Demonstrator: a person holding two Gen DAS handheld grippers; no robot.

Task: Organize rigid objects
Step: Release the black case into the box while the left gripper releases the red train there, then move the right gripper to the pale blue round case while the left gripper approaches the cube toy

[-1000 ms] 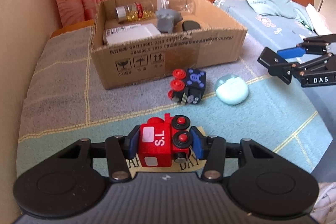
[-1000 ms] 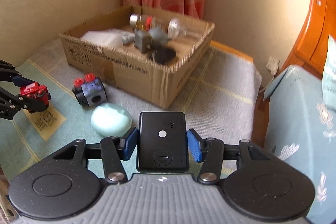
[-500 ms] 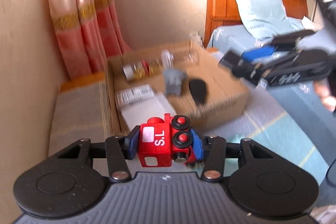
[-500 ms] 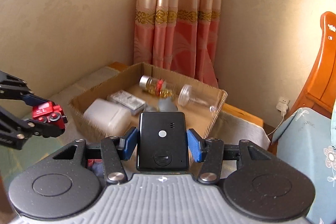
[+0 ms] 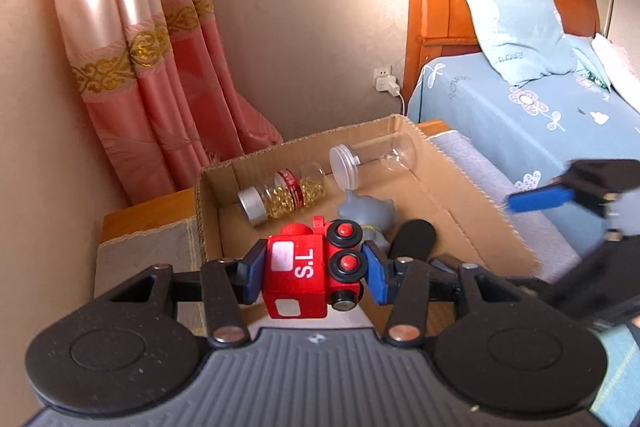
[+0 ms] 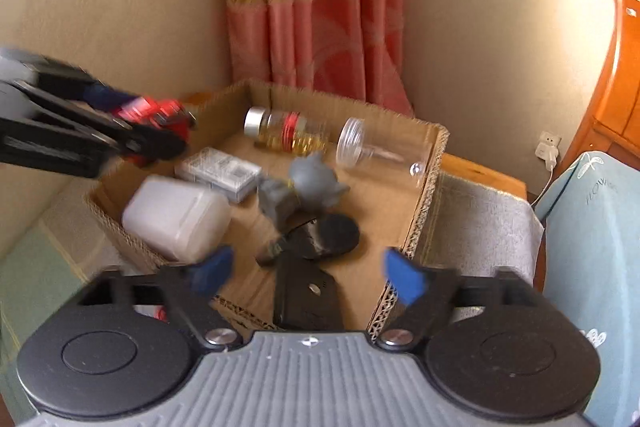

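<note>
**Two grippers over the cardboard box**

The left gripper (image 5: 314,273) is clamping a red toy train (image 5: 308,275) lettered "S.L" over the near left part of the cardboard box (image 6: 424,223). The right gripper (image 6: 306,273) is standing wide apart, its jaws having just been opening, and the black device (image 6: 306,301) is lying below them in the box's near end, untouched. A capsule bottle (image 6: 286,131) with a red label is lying at the far wall; its print is unreadable.

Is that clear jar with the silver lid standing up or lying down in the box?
Lying down. The clear jar rests on its side on the floor of the cardboard box, its lid facing sideways toward the capsule bottle.
</note>
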